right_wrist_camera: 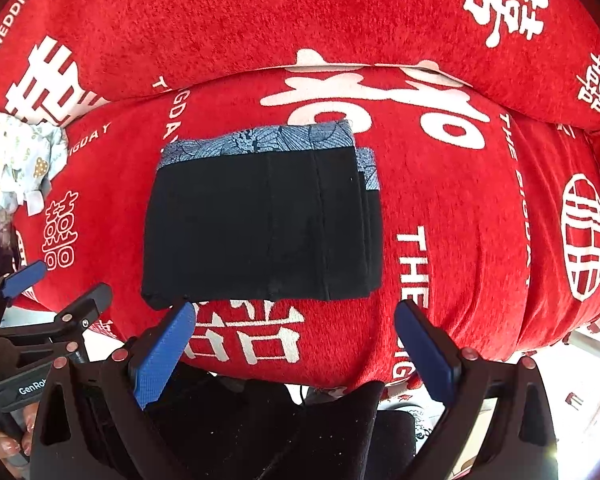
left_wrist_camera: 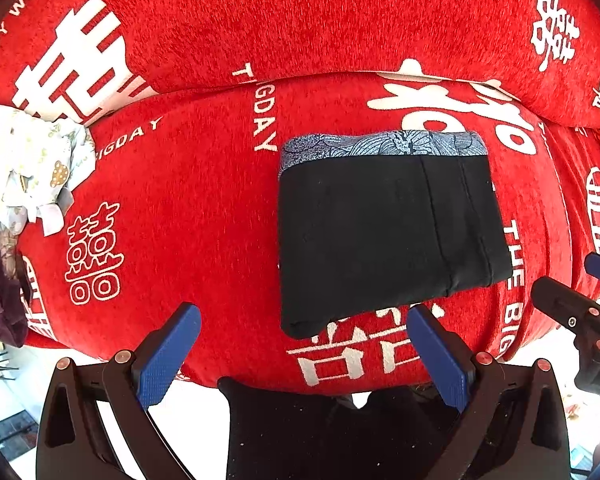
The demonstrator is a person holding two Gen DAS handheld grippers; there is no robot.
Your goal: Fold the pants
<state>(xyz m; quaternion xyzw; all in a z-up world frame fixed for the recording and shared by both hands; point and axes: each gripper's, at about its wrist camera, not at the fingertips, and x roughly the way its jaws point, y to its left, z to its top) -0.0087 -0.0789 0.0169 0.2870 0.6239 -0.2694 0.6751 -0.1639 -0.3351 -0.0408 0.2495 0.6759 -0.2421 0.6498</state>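
**Black pants lie folded on the red cushion**

Black cloth with a blue-grey patterned waistband — that is the pants (left_wrist_camera: 384, 236), folded into a compact rectangle and lying flat on the seat cushion (left_wrist_camera: 188, 216) of a red sofa printed with white characters and English words. The waistband runs along the far edge of the bundle; the layered folds show at its right side, clearest in the right wrist view, where a bit of patterned band peeks out from under the top layer.

Neither tool is touching the pants. The left gripper (left_wrist_camera: 304, 344) hangs just short of the near edge of the bundle, its blue-padded fingers (left_wrist_camera: 168, 356) spread wide apart with nothing between them. The right gripper (right_wrist_camera: 296, 344) sits likewise at the near edge — fingers (right_wrist_camera: 424, 352) parted, empty (its left pad looks very close to the near left corner of the pants, though I cannot tell whether it touches).

Off to the left, a crumpled pale cloth with small prints (left_wrist_camera: 24, 164) rests against the back cushion (left_wrist_camera: 300, 20), well apart from the pants.
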